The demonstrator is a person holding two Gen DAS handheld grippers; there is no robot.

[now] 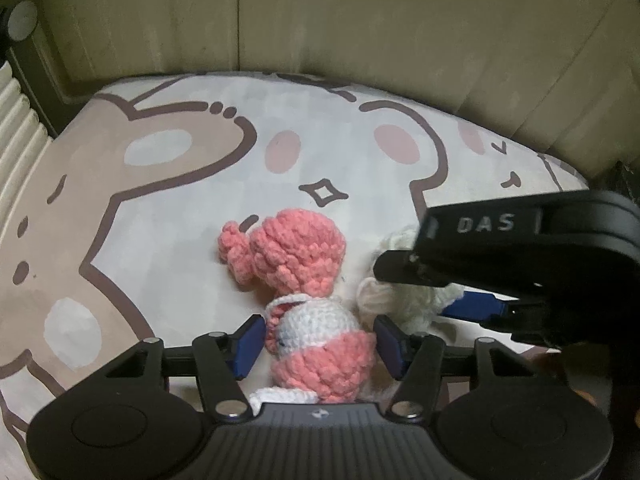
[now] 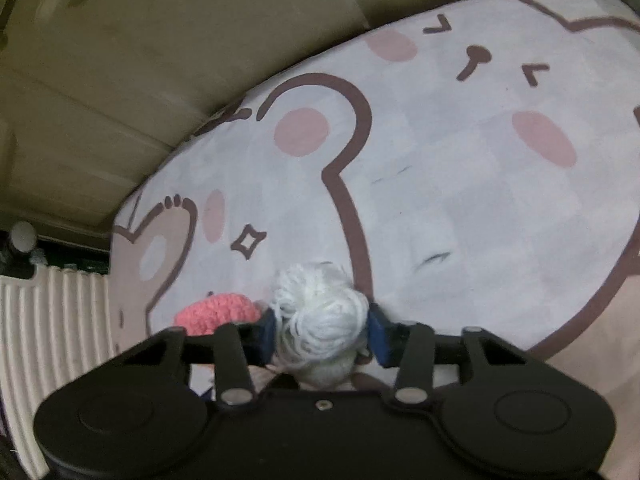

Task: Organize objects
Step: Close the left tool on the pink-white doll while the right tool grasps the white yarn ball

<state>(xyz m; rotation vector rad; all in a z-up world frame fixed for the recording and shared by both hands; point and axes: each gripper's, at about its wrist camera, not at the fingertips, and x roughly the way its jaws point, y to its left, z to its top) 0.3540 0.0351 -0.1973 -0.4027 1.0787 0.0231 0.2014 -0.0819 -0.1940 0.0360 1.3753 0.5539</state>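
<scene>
Both grippers down on the bear-print mat [image 1: 168,200]. Left gripper [image 1: 320,344] straddles the pink-and-white crochet doll [image 1: 304,280], blue pads [image 1: 250,346] on either side of the white middle band, touching or nearly so; can't tell if it's actually clenched. Doll lies flat on the mat, pink head pointing away from the camera. Right gripper [image 2: 322,332] clamps the white yarn toy [image 2: 320,312], pads pressed into both sides of its fluffy top. White toy sits just right of the pink doll, touching it. Beige sofa [image 1: 360,20] behind the mat, ribbed white panel [image 2: 52,320] at the left edge.
</scene>
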